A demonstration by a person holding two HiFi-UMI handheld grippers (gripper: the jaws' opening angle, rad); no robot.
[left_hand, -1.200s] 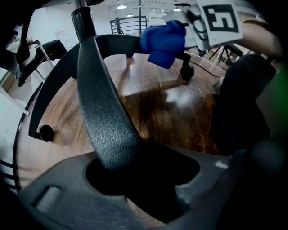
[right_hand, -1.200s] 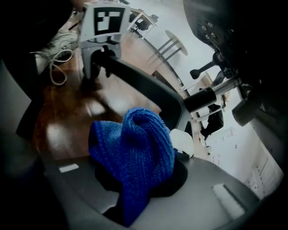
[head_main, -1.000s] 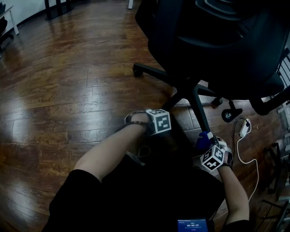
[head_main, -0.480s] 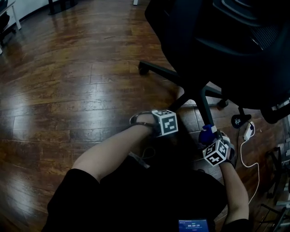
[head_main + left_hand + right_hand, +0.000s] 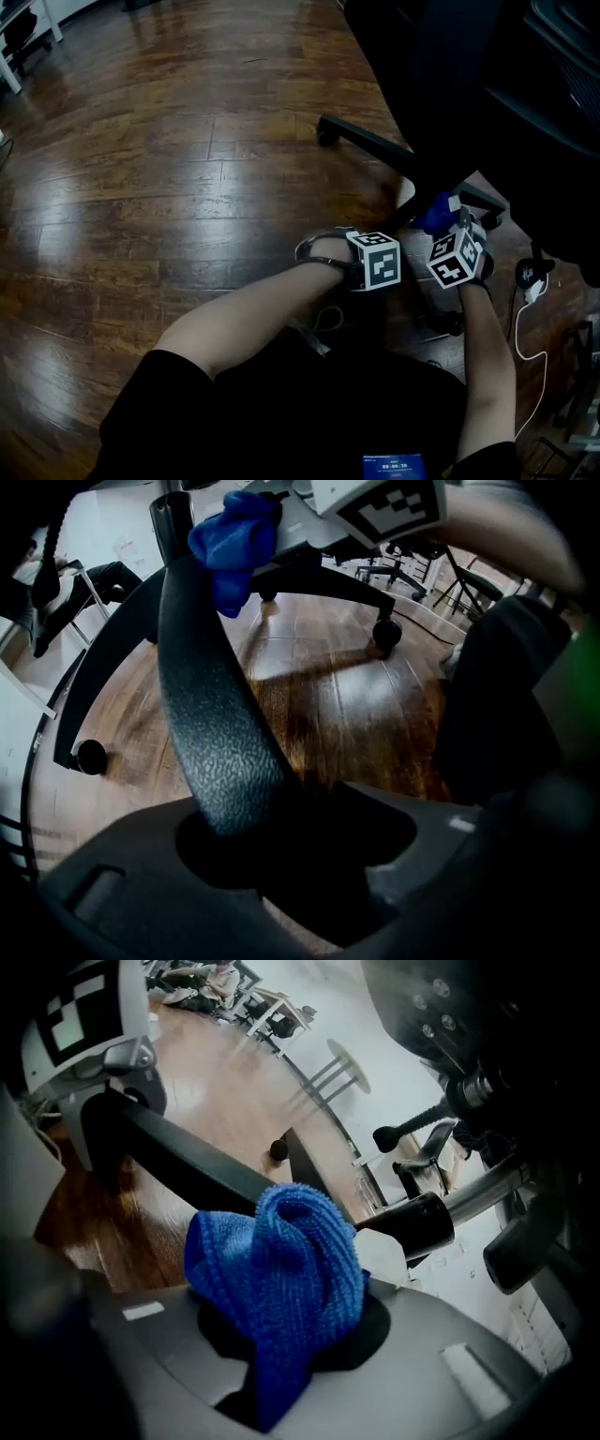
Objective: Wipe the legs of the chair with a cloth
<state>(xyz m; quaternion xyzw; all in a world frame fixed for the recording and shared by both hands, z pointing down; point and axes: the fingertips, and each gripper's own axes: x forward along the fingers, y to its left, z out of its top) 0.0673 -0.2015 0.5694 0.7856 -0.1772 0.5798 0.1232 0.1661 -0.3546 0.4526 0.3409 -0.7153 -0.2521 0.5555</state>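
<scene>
Wood floor [image 5: 187,187] under a black chair [image 5: 487,94].
Left tool [image 5: 281,855] clamps one leg [image 5: 211,714]; right tool [image 5: 291,1354], clamped on cloth [image 5: 281,1269], is farther up that leg.

A glossy dark wooden floor [image 5: 169,178] of long planks is seen across the head view, with light reflected on it. A thin white cable [image 5: 517,330] is laid in loops on the floor at the right edge. A white furniture frame [image 5: 11,82] is stood at the top left corner. A small lit screen [image 5: 395,465] is shown at the bottom edge. Other wheeled chair bases [image 5: 398,562] are seen far back
</scene>
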